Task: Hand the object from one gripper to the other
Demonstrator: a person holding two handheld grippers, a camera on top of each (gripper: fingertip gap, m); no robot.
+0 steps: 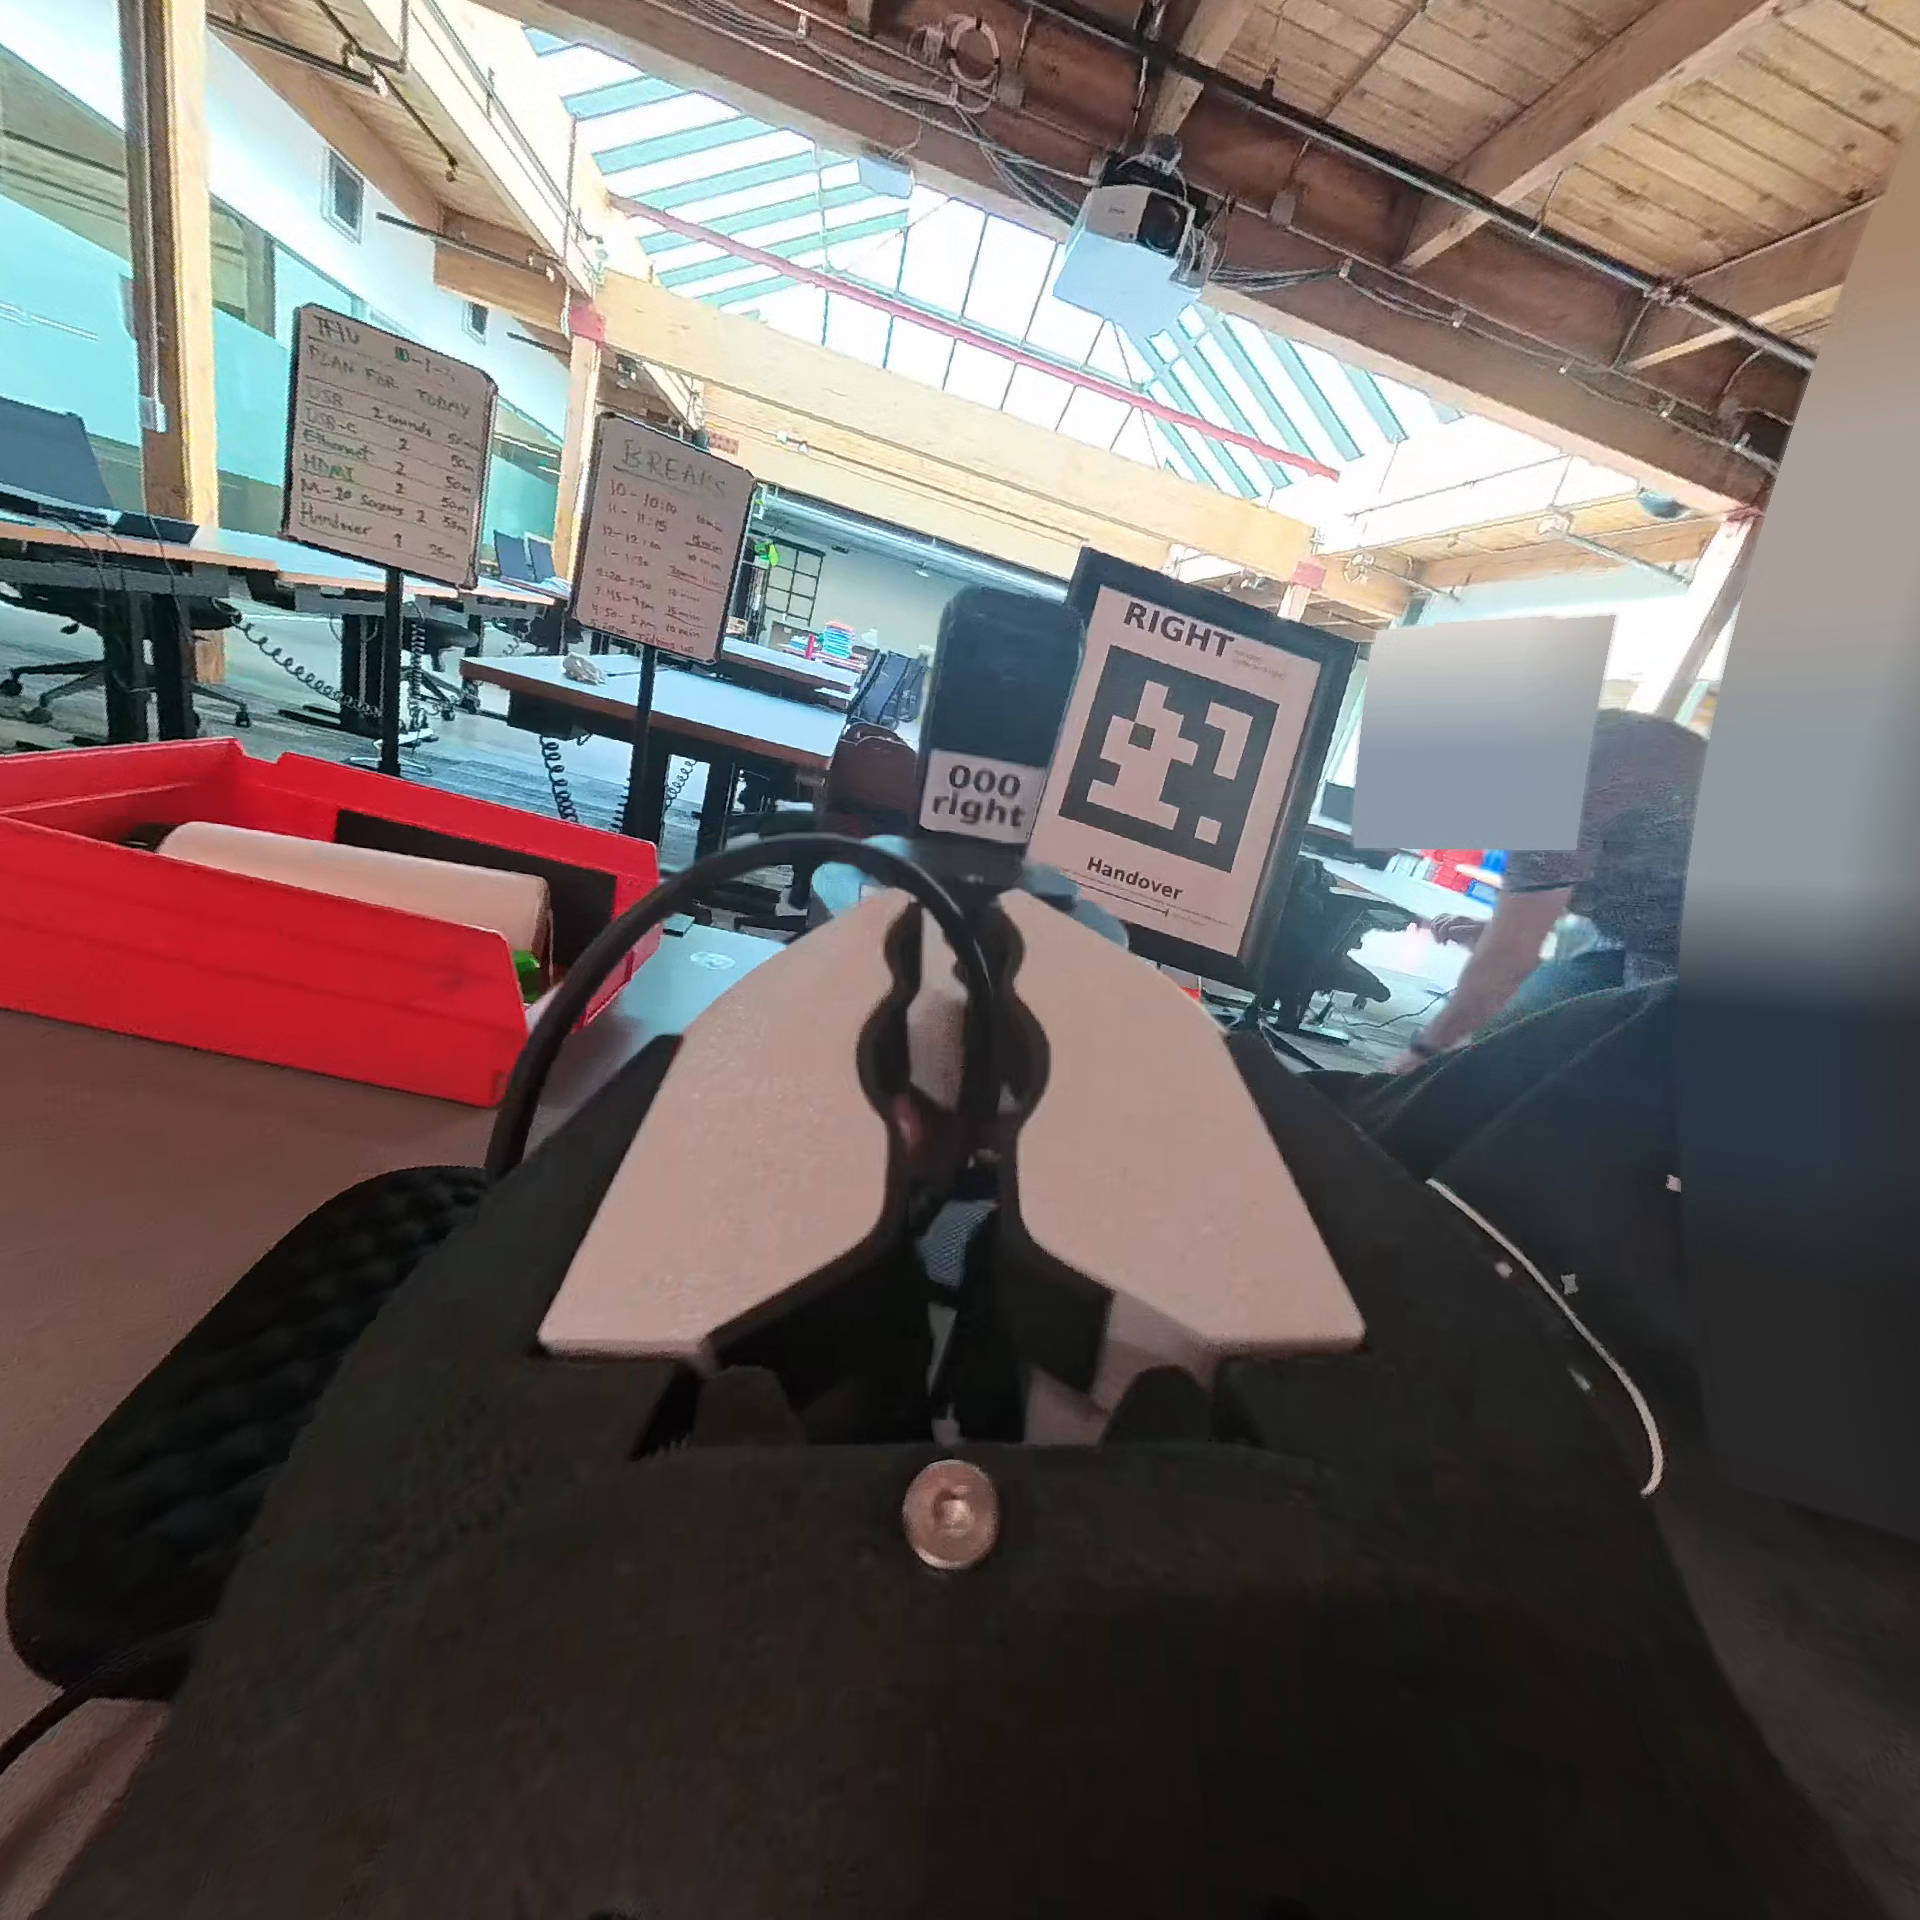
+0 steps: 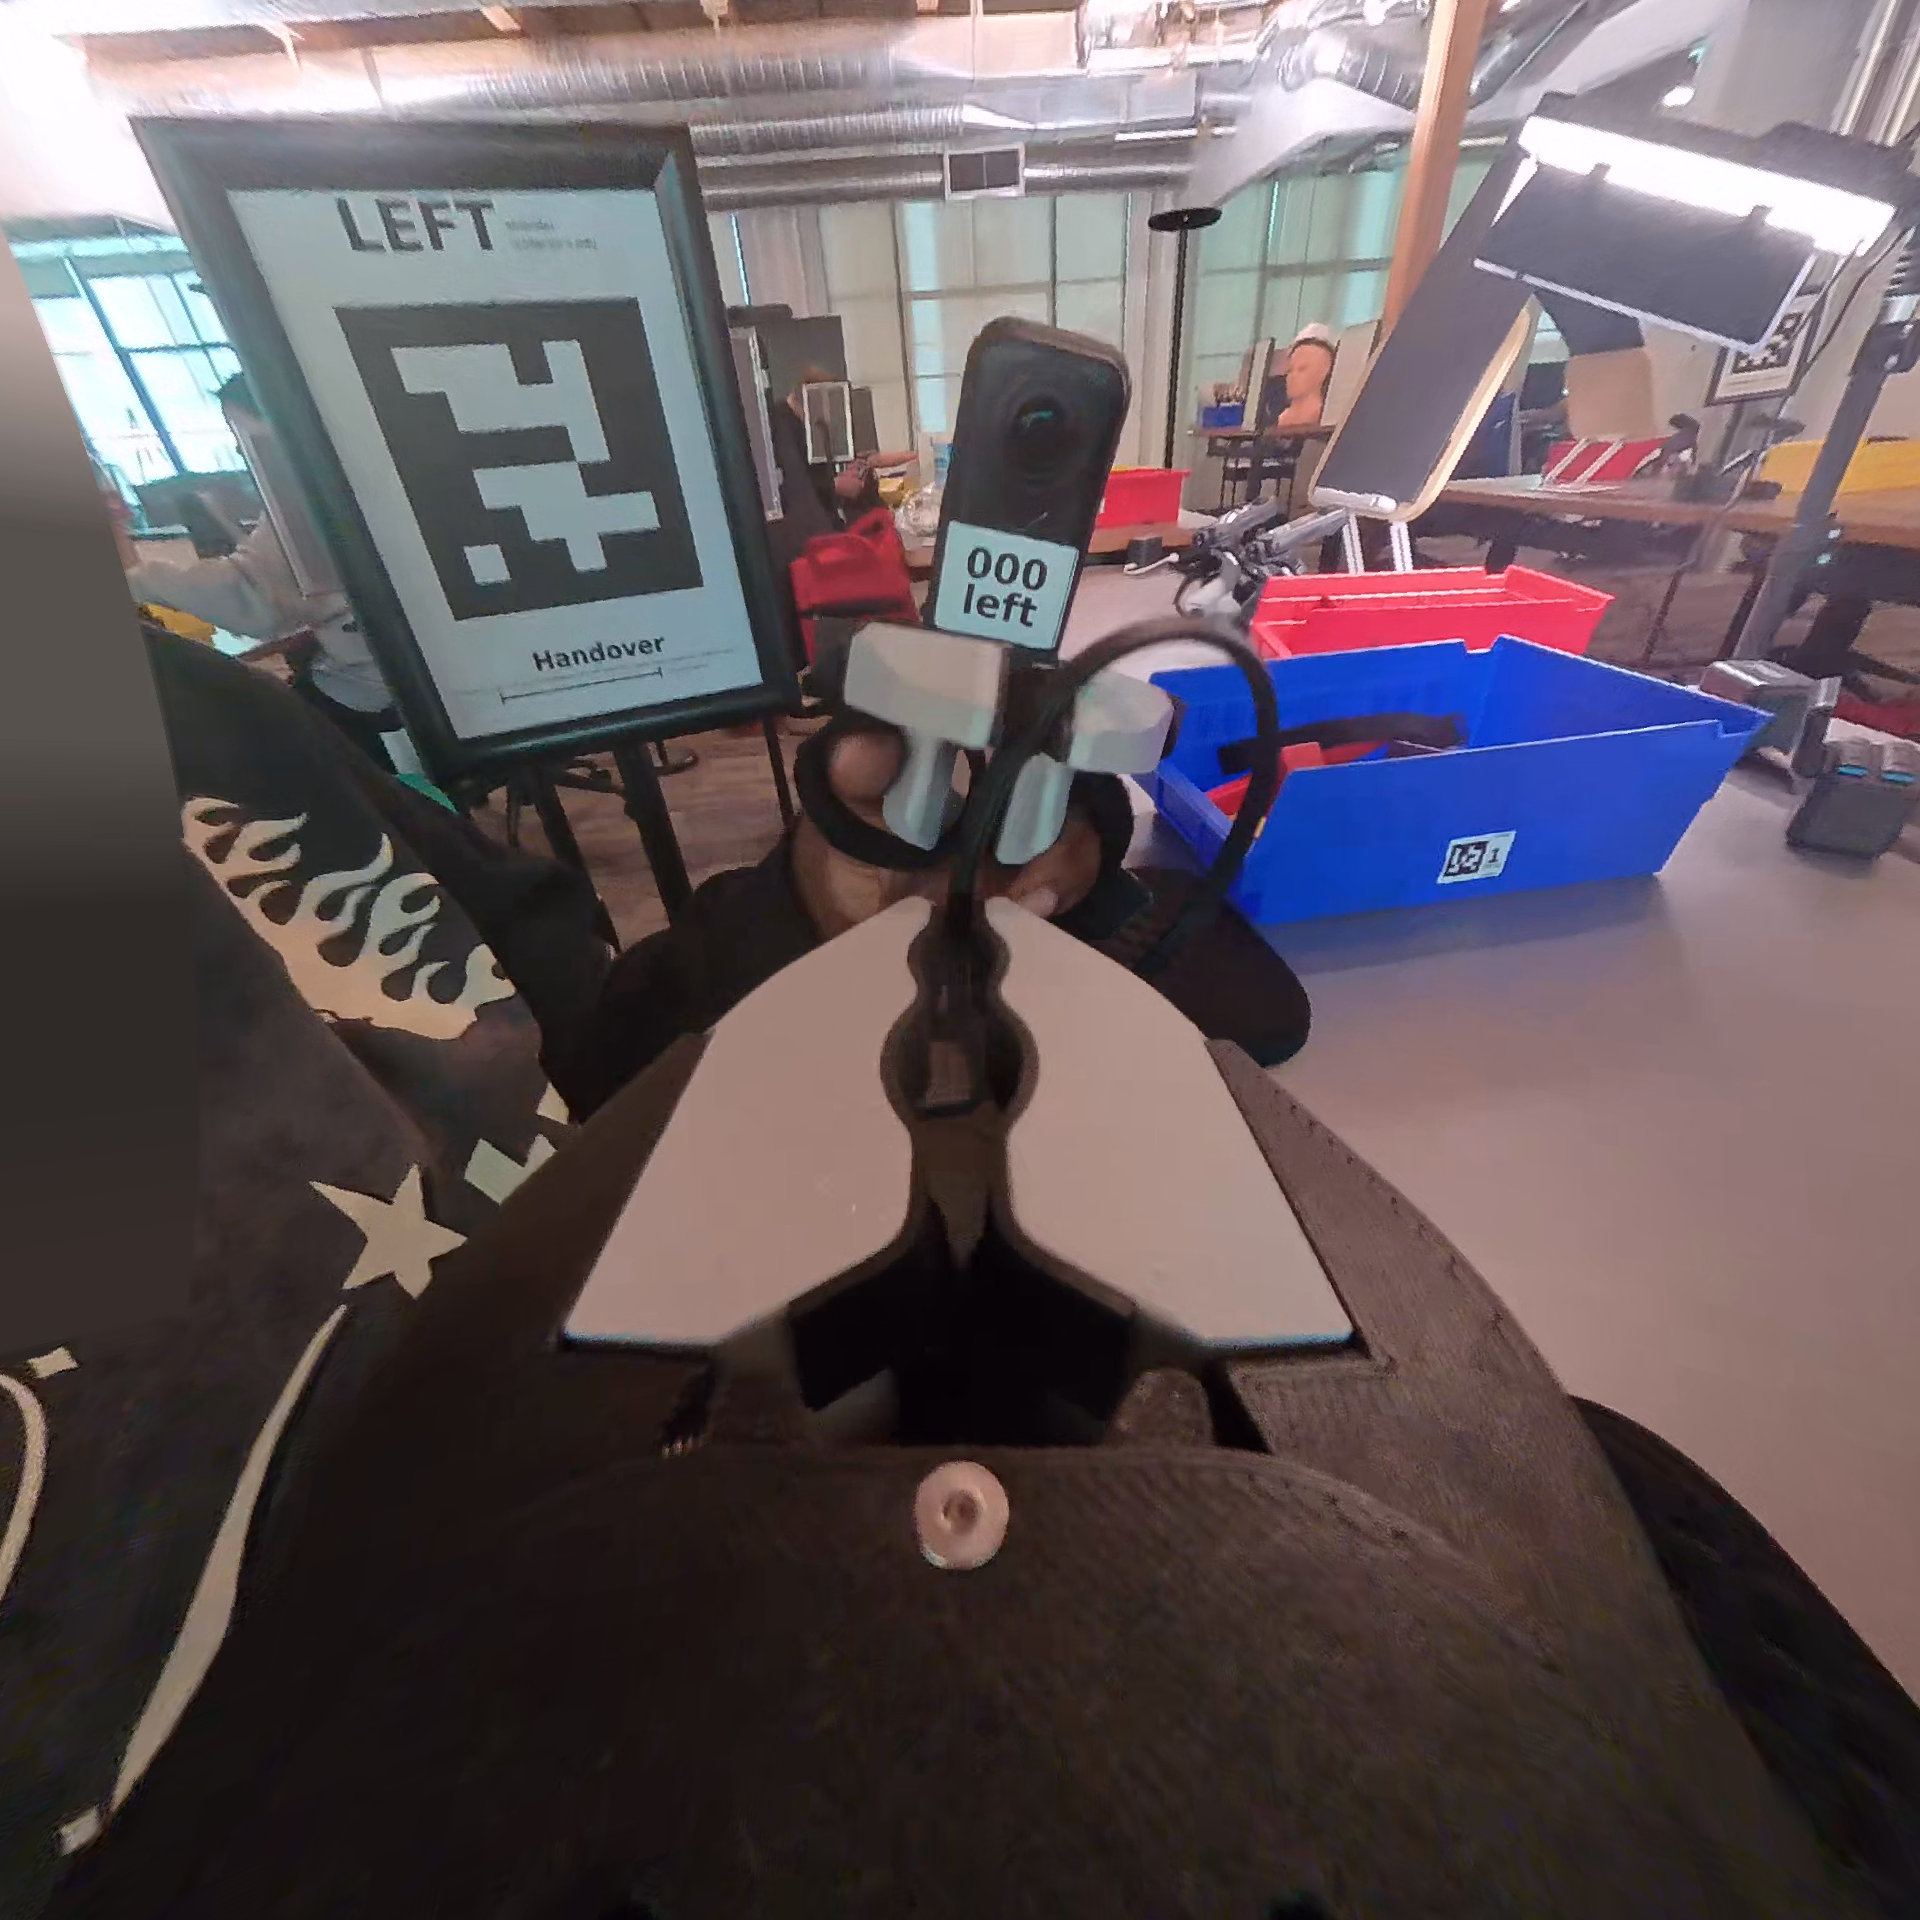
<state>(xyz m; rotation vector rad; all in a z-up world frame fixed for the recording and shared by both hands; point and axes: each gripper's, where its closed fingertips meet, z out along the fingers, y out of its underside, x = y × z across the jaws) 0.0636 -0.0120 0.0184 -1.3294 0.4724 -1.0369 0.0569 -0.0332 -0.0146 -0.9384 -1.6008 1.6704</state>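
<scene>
A black cable runs between both grippers, which face each other tip to tip above the table. My left gripper is shut on it, and the cable loops up and off to the left from its grey fingers. In the right wrist view my right gripper is shut on the cable's plug end, which sits in the notch between its fingers. Just beyond it, the left gripper pinches the same cable, which arcs over to the right. The right gripper's fingertips are hidden in the left wrist view.
A red bin holding a white roll stands at the left. A blue bin and a red bin stand on the grey table. Framed marker signs stand behind. A person's dark sleeve is close at the left. Only a small space, under 4 cm, lies between the two pairs of fingers.
</scene>
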